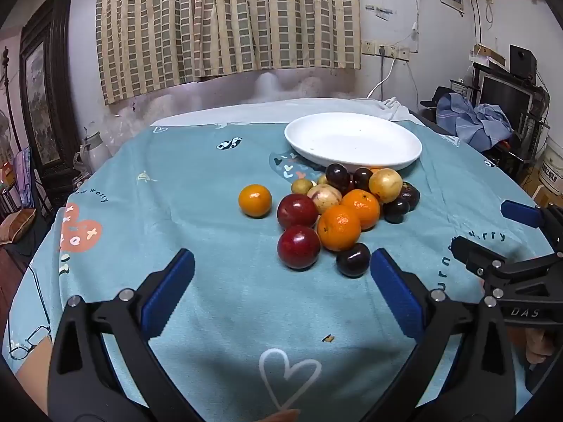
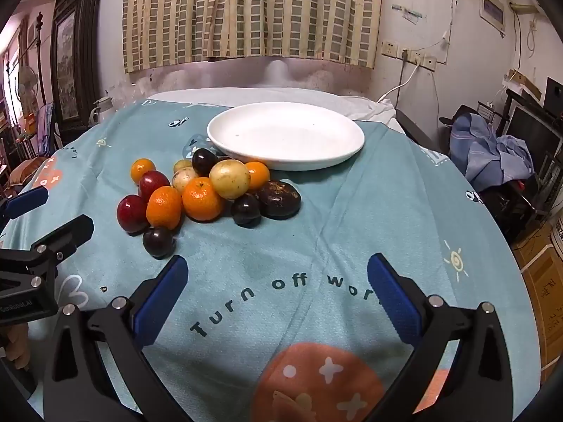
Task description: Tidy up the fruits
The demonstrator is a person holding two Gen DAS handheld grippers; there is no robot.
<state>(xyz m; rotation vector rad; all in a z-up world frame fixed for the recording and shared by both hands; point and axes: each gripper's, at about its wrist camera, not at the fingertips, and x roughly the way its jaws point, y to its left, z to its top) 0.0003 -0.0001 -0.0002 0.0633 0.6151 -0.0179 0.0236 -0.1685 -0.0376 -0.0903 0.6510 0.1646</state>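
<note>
Checked curtains hang across the back wall, and below them a teal cloth (image 2: 316,211) printed with hearts and lettering covers the desk.

Going left to right in the left wrist view: a framed picture (image 1: 42,98) leans at the far left wall, then the left gripper (image 1: 281,267) hovers low over the cloth with its jaws wide apart and nothing between them. One mandarin (image 1: 255,200) sits a little apart from the heap. Next come two red plums, the nearer red plum (image 1: 299,247) touching a large orange (image 1: 339,228), with a dark plum (image 1: 353,259) just in front of that (close to the gripper's right jaw, though not touching it as far as I can see). Behind them the fruit pile (image 1: 352,197) bunches together: more oranges, pale yellowish fruits, several dark plums. A white plate (image 1: 352,140) stands just behind the pile, with no fruit on it.

Farther right, the right gripper (image 2: 278,274) also hangs over bare cloth, jaws spread wide and holding nothing; the fruit lies ahead and to its left. A wall socket (image 2: 408,54) with a white cable and a heap of blue clothing (image 2: 492,151) fill the right side of the room.
</note>
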